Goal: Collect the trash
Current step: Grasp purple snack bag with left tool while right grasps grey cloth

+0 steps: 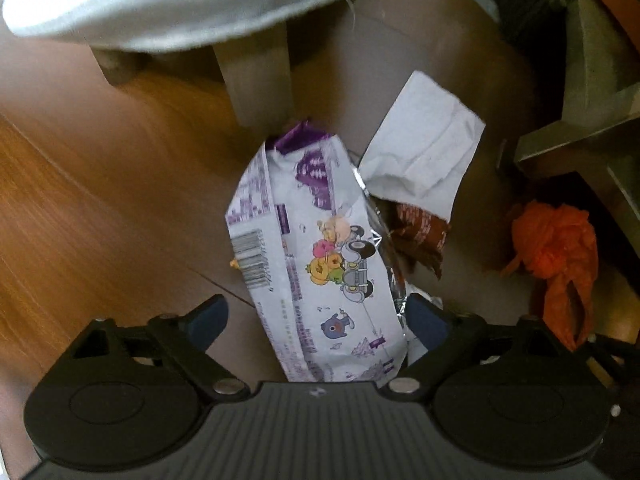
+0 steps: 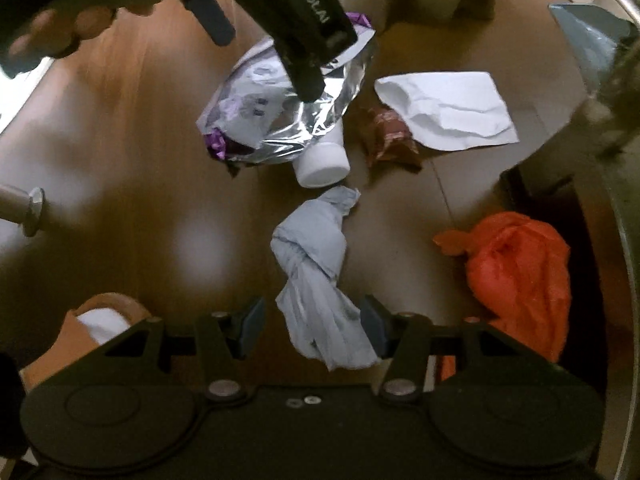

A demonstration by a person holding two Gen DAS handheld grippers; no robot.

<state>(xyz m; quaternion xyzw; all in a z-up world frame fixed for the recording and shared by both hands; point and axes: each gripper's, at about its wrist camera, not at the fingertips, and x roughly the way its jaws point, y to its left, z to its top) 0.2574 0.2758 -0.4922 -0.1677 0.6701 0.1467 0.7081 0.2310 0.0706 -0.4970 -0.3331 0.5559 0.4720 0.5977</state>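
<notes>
A white and purple snack bag [image 1: 316,256] with cartoon prints lies on the wooden floor between the open fingers of my left gripper [image 1: 320,320]. It also shows in the right wrist view [image 2: 280,116], foil side up, under the left gripper's body [image 2: 304,12]. A knotted pale blue plastic bag [image 2: 316,276] lies between the open fingers of my right gripper [image 2: 312,332]. A white cup [image 2: 324,156] lies tipped beside the snack bag. A brown wrapper [image 2: 390,136], a white paper sheet [image 2: 448,108] and an orange plastic bag [image 2: 520,272] lie to the right.
A white cloth [image 1: 180,0] hangs over furniture legs [image 1: 256,76] behind the trash. A metal frame [image 1: 588,92] stands at the right. A metal foot [image 2: 28,210] shows at the left, a tan slipper [image 2: 100,328] at lower left.
</notes>
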